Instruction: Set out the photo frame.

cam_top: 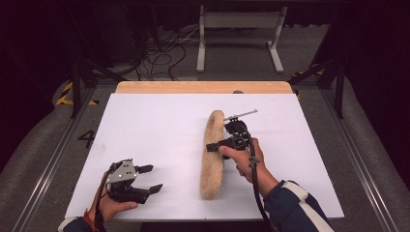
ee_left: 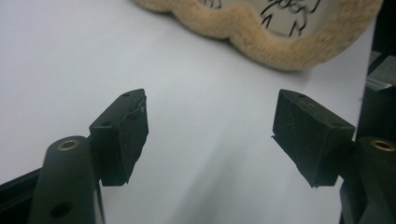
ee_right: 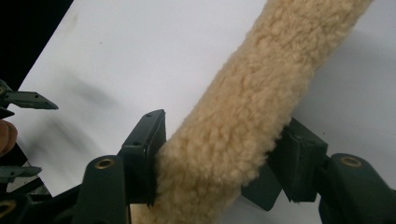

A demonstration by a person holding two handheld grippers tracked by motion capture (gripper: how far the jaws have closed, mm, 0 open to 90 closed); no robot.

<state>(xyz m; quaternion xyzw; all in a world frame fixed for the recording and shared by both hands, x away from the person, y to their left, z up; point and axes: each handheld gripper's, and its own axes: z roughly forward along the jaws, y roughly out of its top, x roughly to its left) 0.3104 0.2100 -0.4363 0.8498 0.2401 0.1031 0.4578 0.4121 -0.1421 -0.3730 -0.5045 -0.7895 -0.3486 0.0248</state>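
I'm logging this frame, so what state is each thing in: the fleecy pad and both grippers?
Fleecy pad: stood on its edge on the white table, clamped near its middle.
Right gripper: jaws shut on the fleecy pad, pile squeezed between them.
Left gripper: jaws open, nothing between them, apart from the pad, low over the table.

Left hand [cam_top: 113,205] low at near left, wrist bent inward, gripping left gripper [cam_top: 151,179]; its jaws point right, spread apart, nothing between pads [ee_left: 125,135]. Right forearm in dark sleeve with white stripes angles in from bottom right; right hand [cam_top: 244,157] wraps right gripper [cam_top: 216,145], jaws pointing left, pads [ee_right: 147,154] pressed on both sides of fleece between them.
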